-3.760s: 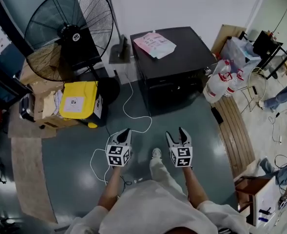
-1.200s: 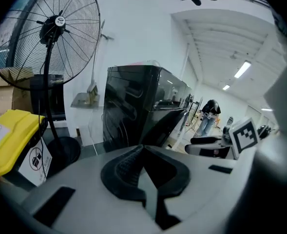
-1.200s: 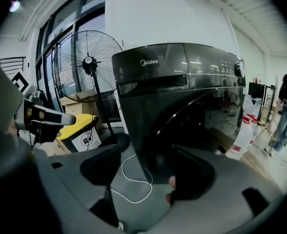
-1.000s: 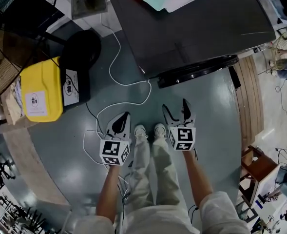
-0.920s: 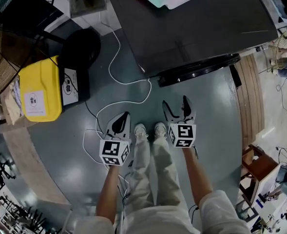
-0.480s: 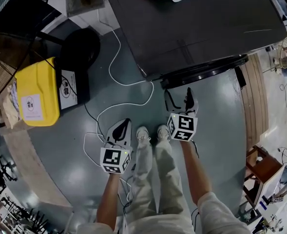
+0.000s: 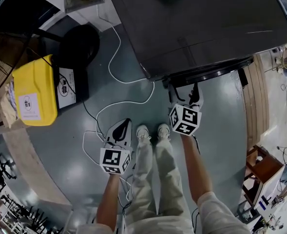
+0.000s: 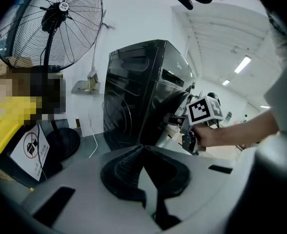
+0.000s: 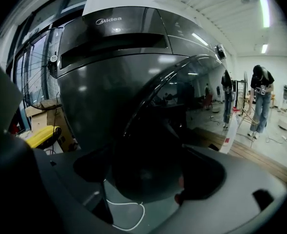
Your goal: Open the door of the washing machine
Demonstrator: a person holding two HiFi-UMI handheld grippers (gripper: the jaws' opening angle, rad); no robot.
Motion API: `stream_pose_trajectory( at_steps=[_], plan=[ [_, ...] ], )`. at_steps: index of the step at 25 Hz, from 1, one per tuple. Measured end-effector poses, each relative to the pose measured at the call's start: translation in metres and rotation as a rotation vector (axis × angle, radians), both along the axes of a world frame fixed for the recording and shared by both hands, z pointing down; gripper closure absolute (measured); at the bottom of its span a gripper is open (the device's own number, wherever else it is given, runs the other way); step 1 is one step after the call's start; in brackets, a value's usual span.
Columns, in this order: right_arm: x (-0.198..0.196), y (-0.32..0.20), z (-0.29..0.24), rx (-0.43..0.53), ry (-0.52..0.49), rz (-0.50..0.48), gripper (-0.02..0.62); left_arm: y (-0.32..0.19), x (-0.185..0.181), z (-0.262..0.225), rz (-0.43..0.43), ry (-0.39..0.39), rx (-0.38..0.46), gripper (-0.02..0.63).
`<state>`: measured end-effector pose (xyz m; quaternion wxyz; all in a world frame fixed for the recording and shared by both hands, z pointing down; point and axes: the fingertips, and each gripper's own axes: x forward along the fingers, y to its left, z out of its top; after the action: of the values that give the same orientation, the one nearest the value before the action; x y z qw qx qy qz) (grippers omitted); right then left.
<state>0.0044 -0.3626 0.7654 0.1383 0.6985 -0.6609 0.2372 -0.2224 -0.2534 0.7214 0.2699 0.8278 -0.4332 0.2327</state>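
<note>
The black washing machine fills the top of the head view. Its round door bulges out along the front edge. My right gripper is right at the door's left end. Its jaws have just been opening and stand wide, with the door's dark bulge between them. I cannot see either pad pressing on it. My left gripper hangs lower left over the floor, shut and empty. In the left gripper view its fingers meet, pointing toward the machine.
A white cable loops across the grey floor in front of the machine. A yellow box and a fan's black base stand to the left. The person's shoes are between the grippers. A wooden stool is at the right.
My right gripper has moved up the picture to the door's edge and its jaws have spread around it. The left gripper has sunk slightly. The machine looms closer.
</note>
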Motion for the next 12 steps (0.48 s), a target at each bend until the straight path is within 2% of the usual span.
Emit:
stream_pose_trajectory(
  at_steps=[12],
  plan=[
    [0.0041,-0.0014,0.0003,-0.009,0.001,0.050,0.175,-0.0002,-0.0041,0.0045,-0.009,-0.012,-0.006,0.598]
  ],
)
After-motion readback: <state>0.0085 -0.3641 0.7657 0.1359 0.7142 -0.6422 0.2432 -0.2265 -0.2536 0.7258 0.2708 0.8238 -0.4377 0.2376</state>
